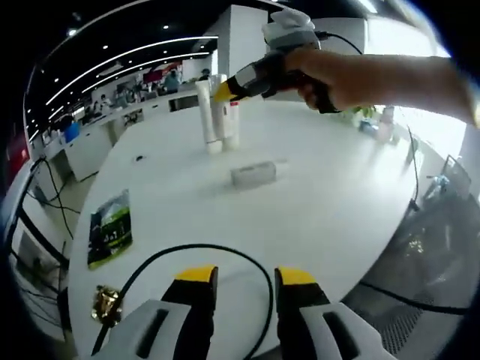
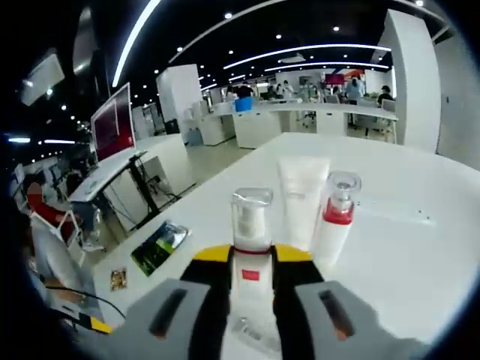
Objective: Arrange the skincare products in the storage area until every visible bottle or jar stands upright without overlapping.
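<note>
Skincare products stand in a small cluster on the round white tabletop (image 1: 315, 202). Left to right in the right gripper view: a clear-capped white pump bottle with a red label (image 2: 251, 247), a tall white squeeze tube standing on its cap (image 2: 301, 196), and a white bottle with a red collar and clear cap (image 2: 335, 217), all upright and close together.

The right tongs (image 2: 251, 262) are narrowed on the pump bottle, jaws pressing both its sides. The step in hand looks like setting this bottle upright beside the other two. Next comes a gentle lowering until the base sits flat, then a clean release without nudging its neighbours.

The left tongs (image 1: 244, 281) hang slightly apart and empty, well back from the cluster, over a looping black cable (image 1: 255, 262).

A small grey rectangular box (image 1: 253, 173) lies flat on the tabletop; whether it is a product is unclear. The bottle's base is hidden by the jaws, so I cannot tell whether it touches the tabletop.
</note>
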`<move>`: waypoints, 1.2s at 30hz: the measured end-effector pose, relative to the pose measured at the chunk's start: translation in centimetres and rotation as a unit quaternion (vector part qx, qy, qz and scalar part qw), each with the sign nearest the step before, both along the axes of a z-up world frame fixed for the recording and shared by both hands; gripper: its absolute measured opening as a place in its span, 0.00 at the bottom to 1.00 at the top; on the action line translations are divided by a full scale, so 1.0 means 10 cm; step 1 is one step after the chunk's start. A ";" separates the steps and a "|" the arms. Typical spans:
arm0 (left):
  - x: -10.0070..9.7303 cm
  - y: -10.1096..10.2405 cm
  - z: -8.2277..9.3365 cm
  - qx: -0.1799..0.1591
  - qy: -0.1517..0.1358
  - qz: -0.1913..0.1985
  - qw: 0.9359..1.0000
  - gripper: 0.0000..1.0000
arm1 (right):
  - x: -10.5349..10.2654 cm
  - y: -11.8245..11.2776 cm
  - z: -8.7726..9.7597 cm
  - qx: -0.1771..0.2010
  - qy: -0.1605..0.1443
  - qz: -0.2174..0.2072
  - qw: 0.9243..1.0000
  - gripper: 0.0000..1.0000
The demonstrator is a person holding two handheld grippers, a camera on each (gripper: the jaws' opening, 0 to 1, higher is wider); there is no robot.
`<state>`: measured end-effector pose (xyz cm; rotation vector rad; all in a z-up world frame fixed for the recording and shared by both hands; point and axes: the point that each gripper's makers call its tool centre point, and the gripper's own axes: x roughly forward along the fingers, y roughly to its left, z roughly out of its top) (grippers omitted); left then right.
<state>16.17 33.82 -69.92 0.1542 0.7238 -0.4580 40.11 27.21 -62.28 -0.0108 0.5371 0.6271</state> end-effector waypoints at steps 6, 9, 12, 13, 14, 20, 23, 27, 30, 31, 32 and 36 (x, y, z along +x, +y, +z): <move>0.00 0.01 -0.01 -0.005 0.003 0.005 1.000 0.30 | 0.09 -0.05 -0.19 -0.015 0.002 -0.020 1.000 0.20; 0.00 0.00 -0.01 -0.006 0.000 0.002 1.000 0.30 | 0.13 -0.06 -0.29 -0.022 0.002 -0.029 0.999 0.20; 0.01 0.03 -0.01 -0.004 -0.002 0.006 1.000 0.28 | 0.17 -0.06 -0.35 -0.031 -0.010 -0.037 0.999 0.20; 0.02 0.03 -0.01 -0.005 -0.003 0.007 1.000 0.29 | 0.17 -0.06 -0.37 -0.030 -0.010 -0.039 0.999 0.20; 0.01 0.03 -0.01 -0.007 -0.002 0.008 1.000 0.29 | 0.18 -0.05 -0.39 -0.029 -0.008 -0.039 0.999 0.20; 0.00 0.03 -0.02 -0.011 0.003 0.010 1.000 0.29 | 0.21 -0.02 -0.45 -0.038 -0.016 -0.042 0.998 0.20; 0.00 0.03 -0.01 -0.015 -0.001 0.011 1.000 0.29 | 0.23 -0.06 -0.50 -0.037 -0.015 -0.052 0.998 0.20; 0.00 0.01 -0.01 -0.017 0.001 0.008 1.000 0.30 | 0.26 -0.10 -0.56 -0.042 -0.016 -0.062 0.997 0.20; -0.01 0.02 -0.02 -0.021 0.004 0.011 1.000 0.30 | 0.26 -0.11 -0.63 -0.050 -0.019 -0.065 0.996 0.20; -0.01 0.02 -0.02 -0.022 0.004 0.011 1.000 0.30 | 0.26 -0.11 -0.63 -0.053 -0.023 -0.063 0.996 0.20; -0.01 0.01 -0.02 -0.022 0.004 0.010 1.000 0.30 | 0.28 -0.10 -0.60 -0.047 -0.032 -0.065 0.996 0.20; 0.00 0.01 -0.02 -0.021 0.003 0.008 1.000 0.30 | 0.28 -0.14 -0.56 -0.049 -0.038 -0.070 0.996 0.20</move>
